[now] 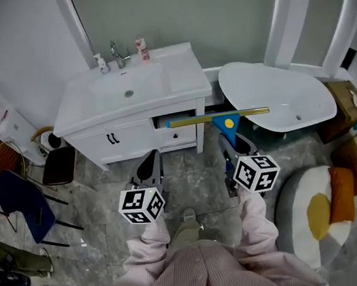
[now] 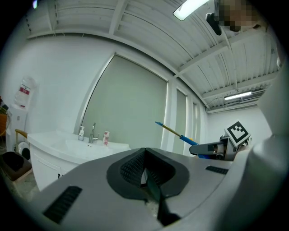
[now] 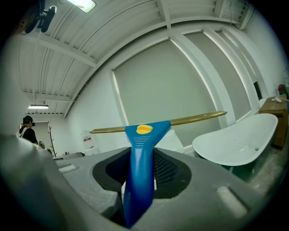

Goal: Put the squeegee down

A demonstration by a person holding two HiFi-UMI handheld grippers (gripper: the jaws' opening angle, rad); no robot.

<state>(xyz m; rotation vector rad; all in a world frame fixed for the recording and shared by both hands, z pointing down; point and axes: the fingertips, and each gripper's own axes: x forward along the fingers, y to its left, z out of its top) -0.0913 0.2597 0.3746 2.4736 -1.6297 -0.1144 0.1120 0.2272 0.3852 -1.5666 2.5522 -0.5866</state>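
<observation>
The squeegee (image 1: 218, 118) has a blue handle with a yellow dot and a long gold blade lying crosswise. My right gripper (image 1: 228, 140) is shut on its handle and holds it level in front of the white vanity (image 1: 185, 81) and the bathtub (image 1: 275, 100). In the right gripper view the squeegee's handle (image 3: 143, 137) rises out from between the jaws, with the blade across the top. My left gripper (image 1: 150, 165) hangs beside it on the left, shut and empty. From the left gripper view the squeegee (image 2: 174, 132) sticks out of the right gripper (image 2: 212, 149).
The vanity carries a basin, a faucet (image 1: 118, 53) and small bottles (image 1: 141, 48); a drawer (image 1: 176, 133) stands slightly out. Chairs (image 1: 26, 199) stand at the left. A round cushion (image 1: 313, 214) and cardboard boxes (image 1: 346, 105) are at the right. The floor is grey marble tile.
</observation>
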